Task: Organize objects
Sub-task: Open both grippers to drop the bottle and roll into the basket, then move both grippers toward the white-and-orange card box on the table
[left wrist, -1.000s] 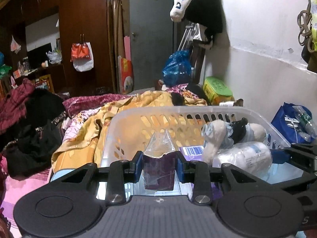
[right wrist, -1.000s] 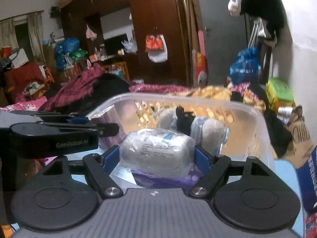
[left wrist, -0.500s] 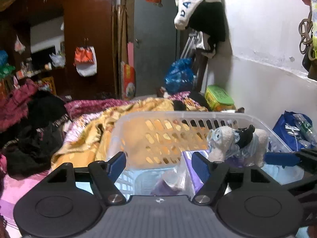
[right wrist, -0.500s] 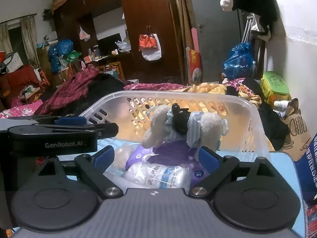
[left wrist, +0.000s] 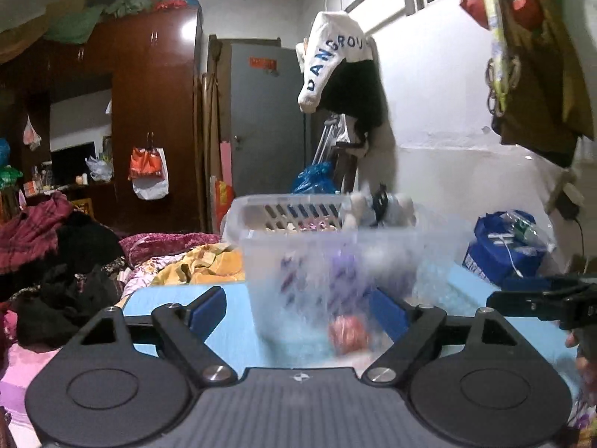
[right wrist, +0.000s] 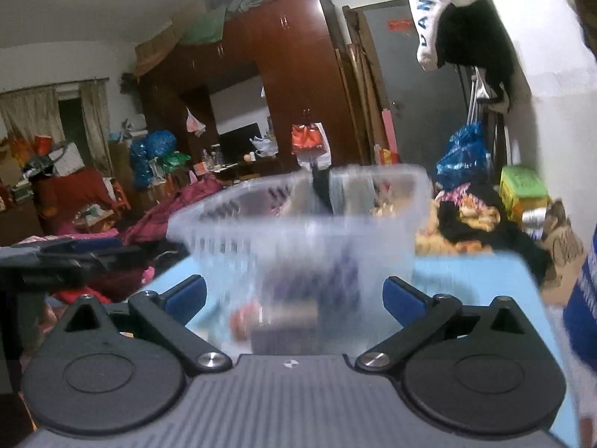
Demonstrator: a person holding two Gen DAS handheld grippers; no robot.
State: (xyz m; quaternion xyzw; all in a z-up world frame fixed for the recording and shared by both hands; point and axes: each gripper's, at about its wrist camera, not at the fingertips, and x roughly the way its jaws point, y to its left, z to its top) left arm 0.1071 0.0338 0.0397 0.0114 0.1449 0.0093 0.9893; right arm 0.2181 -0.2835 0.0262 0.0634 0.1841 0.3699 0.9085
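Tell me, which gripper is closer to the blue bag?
Right. The blue bag sits just beside the right gripper; the left gripper is farther away, on its other side.

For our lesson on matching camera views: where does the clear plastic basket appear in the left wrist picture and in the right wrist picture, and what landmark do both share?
Left wrist: the basket is just right of centre on the blue table, beyond the open left gripper.
Right wrist: the basket is at centre, beyond the open right gripper.
Shared landmark: the white lettered garment hanging on the wall.
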